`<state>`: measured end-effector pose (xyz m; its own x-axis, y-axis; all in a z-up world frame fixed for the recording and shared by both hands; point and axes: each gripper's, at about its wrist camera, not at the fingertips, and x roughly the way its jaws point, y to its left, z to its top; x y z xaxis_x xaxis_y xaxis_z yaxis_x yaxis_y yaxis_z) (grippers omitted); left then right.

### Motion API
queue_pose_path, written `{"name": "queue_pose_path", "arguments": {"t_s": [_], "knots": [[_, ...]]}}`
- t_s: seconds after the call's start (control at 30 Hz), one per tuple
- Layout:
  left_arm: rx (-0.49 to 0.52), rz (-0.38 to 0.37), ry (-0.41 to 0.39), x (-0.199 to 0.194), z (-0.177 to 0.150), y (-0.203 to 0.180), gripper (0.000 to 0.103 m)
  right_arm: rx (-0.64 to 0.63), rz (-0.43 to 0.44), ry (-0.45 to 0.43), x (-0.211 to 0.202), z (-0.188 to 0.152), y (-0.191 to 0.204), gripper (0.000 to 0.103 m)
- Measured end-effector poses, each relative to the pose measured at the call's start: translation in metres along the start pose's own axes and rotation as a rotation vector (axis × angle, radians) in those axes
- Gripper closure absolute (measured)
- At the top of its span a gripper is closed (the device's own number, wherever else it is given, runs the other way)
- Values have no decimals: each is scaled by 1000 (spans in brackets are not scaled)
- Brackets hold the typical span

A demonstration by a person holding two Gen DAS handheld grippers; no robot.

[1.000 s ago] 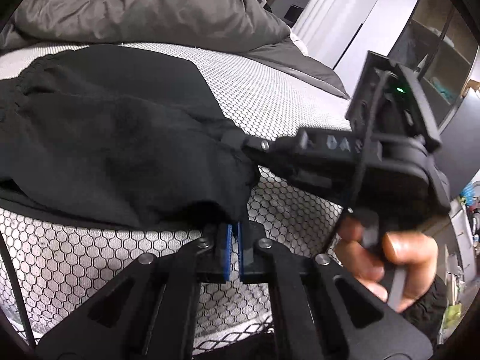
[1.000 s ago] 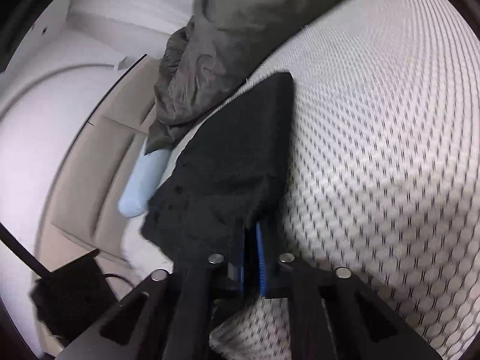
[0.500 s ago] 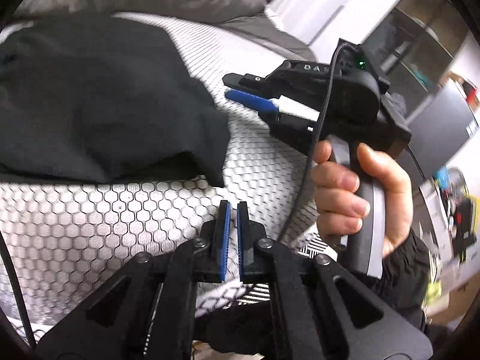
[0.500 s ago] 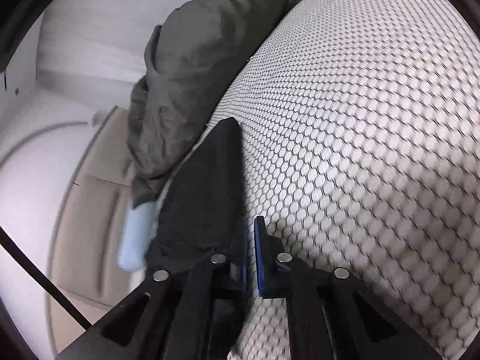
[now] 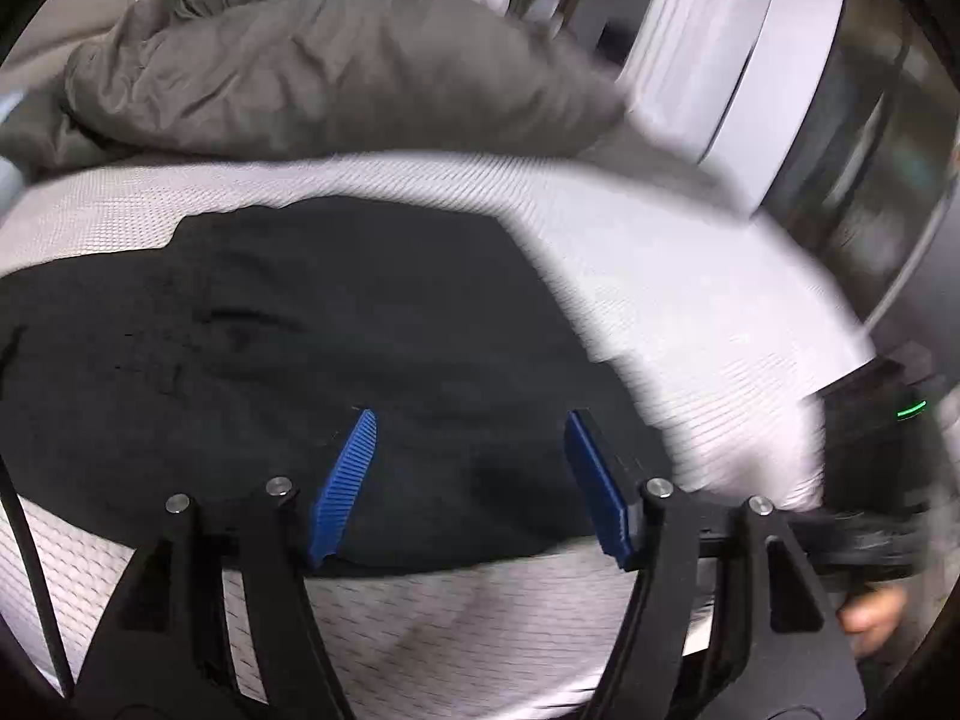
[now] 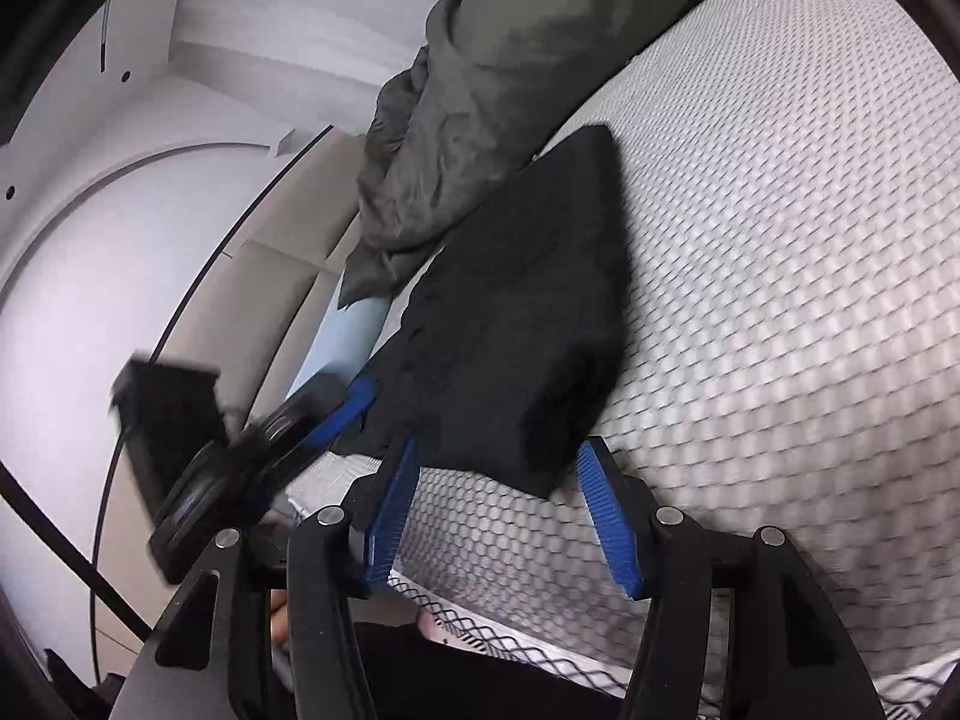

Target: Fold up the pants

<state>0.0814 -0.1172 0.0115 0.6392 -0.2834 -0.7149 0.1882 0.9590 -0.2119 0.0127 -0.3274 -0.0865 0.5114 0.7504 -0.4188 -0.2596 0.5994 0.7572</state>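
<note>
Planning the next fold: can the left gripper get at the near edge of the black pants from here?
Probably yes. The left gripper, whose jaws have just been opening, stands over the black pants with nothing between them.

left hand-held gripper [image 5: 468, 480]: black frame | ribbed blue pads | silver screws | black cable

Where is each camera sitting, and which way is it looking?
Left wrist: on the left tool, looking down over the black pants toward the grey blanket; blue pads apart, fingers at right.
Right wrist: on the right tool, looking along the bed toward the wall; blue pads apart.
Shared: pants, blanket, bed, and each view shows the other tool.
</note>
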Motion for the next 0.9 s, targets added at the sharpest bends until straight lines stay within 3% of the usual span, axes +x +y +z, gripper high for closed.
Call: {"name": "queue_pose_path", "arguments": {"t_s": [0.07,0.1,0.13,0.2,0.3,0.47,0.57,0.63,0.8,0.9], "knots": [[-19,31,65,21,-6,9,40,24,-38,-3,10,-4,-2,71],[-20,49,97,31,-10,13,41,37,-48,-7,13,-5,-2,89],[-15,48,111,37,-13,16,41,54,-48,-7,12,-8,-5,98],[1,46,101,39,-10,16,41,69,-26,-25,-1,-14,-10,100],[1,44,105,34,-12,19,41,21,-65,-37,-16,-27,0,101],[-16,20,96,22,-13,23,41,30,-140,-5,-16,-39,2,99],[-31,-53,56,3,-3,20,41,8,-163,-36,-32,-43,2,86],[-20,-66,17,-9,9,12,40,10,-142,-64,-35,-39,3,67],[9,-26,16,13,64,-1,40,66,-91,-37,-30,-32,-5,65],[56,-27,73,43,94,-16,40,94,-81,-71,-34,-26,-12,56]]}}
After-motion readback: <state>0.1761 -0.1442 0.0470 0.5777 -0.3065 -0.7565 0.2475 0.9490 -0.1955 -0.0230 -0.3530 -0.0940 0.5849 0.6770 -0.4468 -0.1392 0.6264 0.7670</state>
